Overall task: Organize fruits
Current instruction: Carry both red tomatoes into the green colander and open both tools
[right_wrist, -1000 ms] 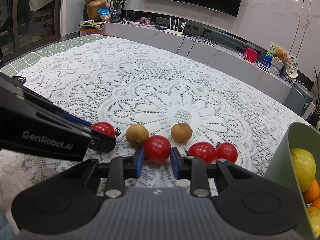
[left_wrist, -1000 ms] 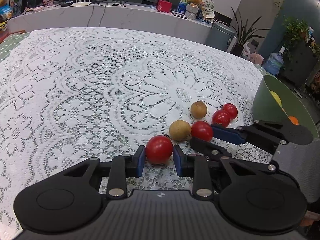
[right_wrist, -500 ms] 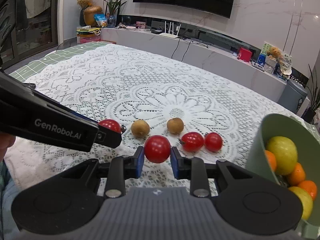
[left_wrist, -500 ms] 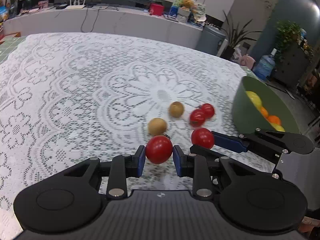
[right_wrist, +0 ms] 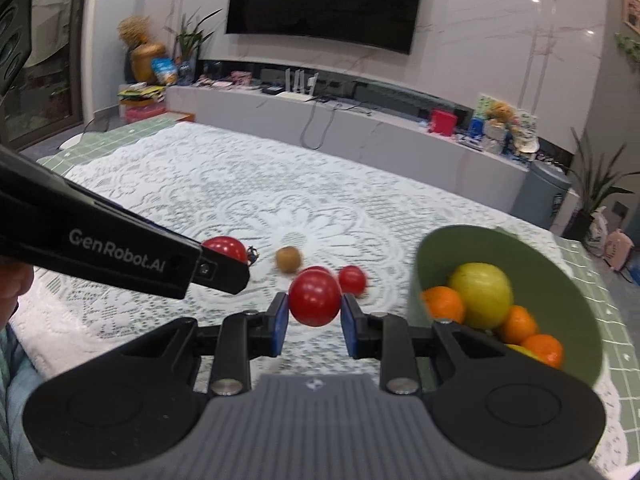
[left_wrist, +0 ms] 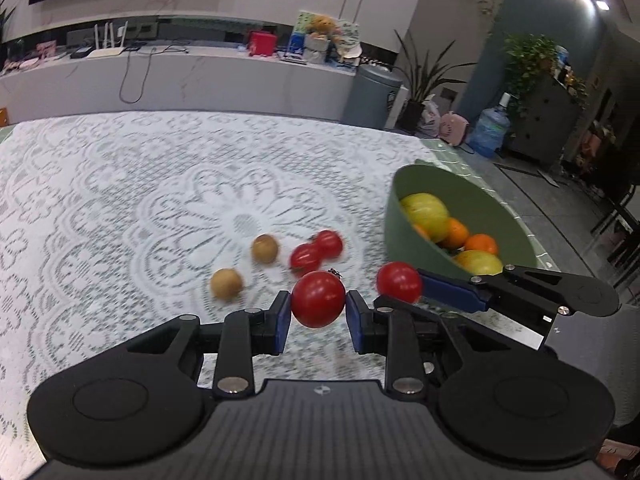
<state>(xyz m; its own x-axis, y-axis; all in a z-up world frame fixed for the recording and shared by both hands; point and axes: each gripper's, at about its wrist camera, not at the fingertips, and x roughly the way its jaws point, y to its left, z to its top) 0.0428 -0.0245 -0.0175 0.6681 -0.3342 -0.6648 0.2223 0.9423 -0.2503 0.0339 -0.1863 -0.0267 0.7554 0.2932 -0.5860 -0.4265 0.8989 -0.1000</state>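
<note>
My left gripper (left_wrist: 318, 322) is shut on a red tomato (left_wrist: 318, 299) and holds it above the lace tablecloth. My right gripper (right_wrist: 312, 320) is shut on another red tomato (right_wrist: 315, 298), also lifted; it shows in the left wrist view (left_wrist: 399, 282) beside the green bowl (left_wrist: 404, 236). The bowl (right_wrist: 568, 280) holds a yellow-green apple (right_wrist: 482, 294) and several oranges. Two red tomatoes (left_wrist: 316, 250) and two brown round fruits (left_wrist: 265, 248) (left_wrist: 226, 283) lie on the cloth. The left gripper's tomato shows in the right wrist view (right_wrist: 224, 247).
The table has a white lace cloth (left_wrist: 120, 184) over a green mat. The bowl stands near the table's right edge. A low counter (right_wrist: 360, 128) with routers, boxes and a TV above lies beyond. Plants and a water jug (left_wrist: 490, 132) stand on the floor to the right.
Both grippers have lifted higher with their tomatoes and swung right toward the green bowl, which now shows more fully. The fruits on the cloth have stayed put.
</note>
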